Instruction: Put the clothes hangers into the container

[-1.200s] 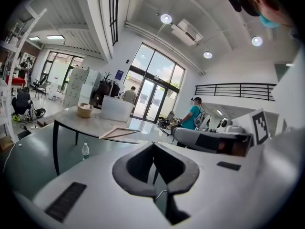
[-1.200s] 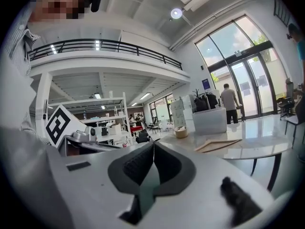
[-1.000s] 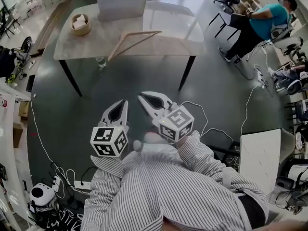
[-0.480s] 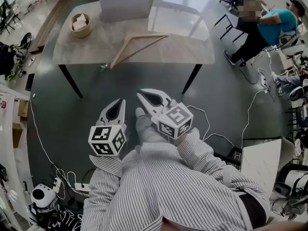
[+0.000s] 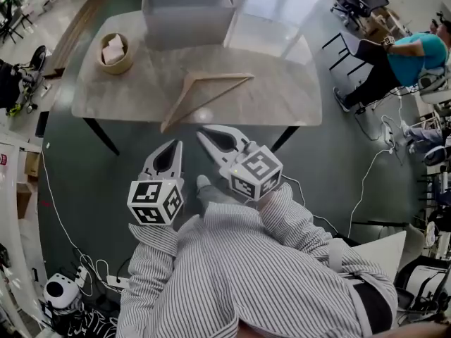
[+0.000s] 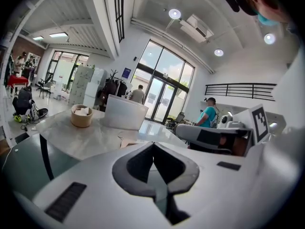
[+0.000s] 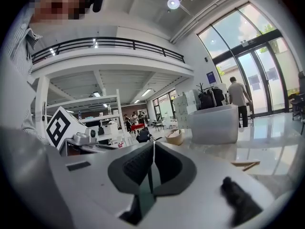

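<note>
Wooden clothes hangers (image 5: 204, 94) lie flat on the marble table (image 5: 282, 97), overlapping in a triangle shape. Behind them, at the table's far edge, stands the grey translucent container (image 5: 187, 9). Both grippers hover in front of the table's near edge, short of the hangers. My left gripper (image 5: 177, 144) is shut with nothing in it, and so is my right gripper (image 5: 200, 133). The left gripper view shows a hanger (image 6: 126, 142) edge and the container (image 6: 125, 112) past its shut tips (image 6: 153, 145). Beyond the right gripper (image 7: 153, 144) are hanger (image 7: 245, 165) and container (image 7: 213, 123).
A round wooden bowl (image 5: 115, 51) with white contents sits at the table's left end. A person in a teal shirt (image 5: 409, 44) sits on a chair at the right. Cables (image 5: 366, 167) run over the dark floor. A small white table (image 5: 370, 248) is at my right.
The table and hangers have come closer to me and both grippers now reach its near edge. Both grippers stay shut and empty.
</note>
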The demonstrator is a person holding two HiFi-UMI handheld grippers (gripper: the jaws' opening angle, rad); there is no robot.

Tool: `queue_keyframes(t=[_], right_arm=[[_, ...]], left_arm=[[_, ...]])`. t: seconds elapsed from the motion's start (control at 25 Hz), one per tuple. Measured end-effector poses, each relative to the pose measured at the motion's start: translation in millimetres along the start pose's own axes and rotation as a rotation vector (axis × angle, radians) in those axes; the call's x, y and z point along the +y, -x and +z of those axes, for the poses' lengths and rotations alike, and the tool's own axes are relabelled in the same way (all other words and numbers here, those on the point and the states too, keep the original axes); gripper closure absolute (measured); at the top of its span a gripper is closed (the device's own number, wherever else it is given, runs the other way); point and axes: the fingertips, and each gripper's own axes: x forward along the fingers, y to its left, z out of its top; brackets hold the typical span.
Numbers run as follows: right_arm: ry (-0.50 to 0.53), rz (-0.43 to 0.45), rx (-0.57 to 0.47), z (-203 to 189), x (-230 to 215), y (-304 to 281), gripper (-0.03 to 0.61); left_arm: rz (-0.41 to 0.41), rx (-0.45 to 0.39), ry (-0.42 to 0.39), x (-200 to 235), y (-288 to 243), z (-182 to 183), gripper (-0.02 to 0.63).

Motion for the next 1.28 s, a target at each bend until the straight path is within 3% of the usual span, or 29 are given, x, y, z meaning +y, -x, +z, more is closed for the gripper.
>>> queue_keyframes(t=[0.48, 0.72, 1.28], right_arm=[[0.014, 0.073, 0.014, 26.6, -86.6, -49.9, 0.563], [0.007, 0.104, 0.029, 23.4, -92.6, -66.2, 0.563], [-0.028, 0.123, 0.067, 16.6, -89.8, -102.6, 0.562]], left_arm=[[0.084, -0.027, 0.019, 27.7, -80.9, 39.3, 0.603], [0.12, -0.011, 0.045, 46.5, -90.9, 36.9, 0.603], [0.093, 0.013, 0.054, 72.8, -103.7, 49.6, 0.603]])
